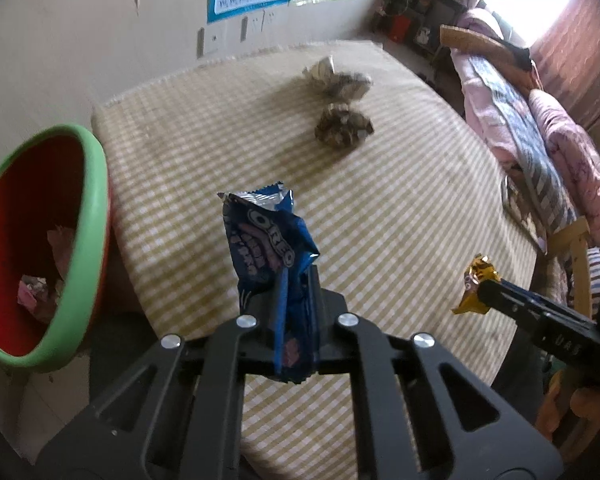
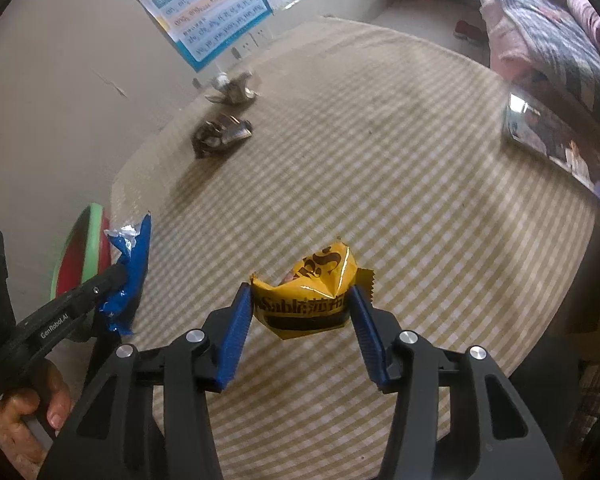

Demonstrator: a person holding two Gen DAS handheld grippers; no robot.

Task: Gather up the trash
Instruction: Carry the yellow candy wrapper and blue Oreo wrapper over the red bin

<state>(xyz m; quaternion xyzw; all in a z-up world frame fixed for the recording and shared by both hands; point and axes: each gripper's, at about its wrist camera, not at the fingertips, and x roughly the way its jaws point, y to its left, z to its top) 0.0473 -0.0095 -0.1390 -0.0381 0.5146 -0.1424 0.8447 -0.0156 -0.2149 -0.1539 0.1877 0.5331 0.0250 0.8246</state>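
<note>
Left gripper (image 1: 296,280) fingers pinch the Oreo wrapper (image 1: 266,240) beside the bin (image 1: 96,184). Right gripper (image 2: 300,300) fingers clamp the yellow wrapper (image 2: 308,300) above the bench (image 2: 420,200).

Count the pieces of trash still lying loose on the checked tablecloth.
2: a crumpled silvery wrapper near the table's far edge by the wall, and a dark crumpled wrapper just in front of it. Nearer parts of the table are hidden.

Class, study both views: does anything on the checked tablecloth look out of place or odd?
Yes. Two crumpled wrappers lie loose at the far side of the checked tablecloth, outside the red bin, which stands beside the table. A phone lies at the cloth's right edge.
</note>
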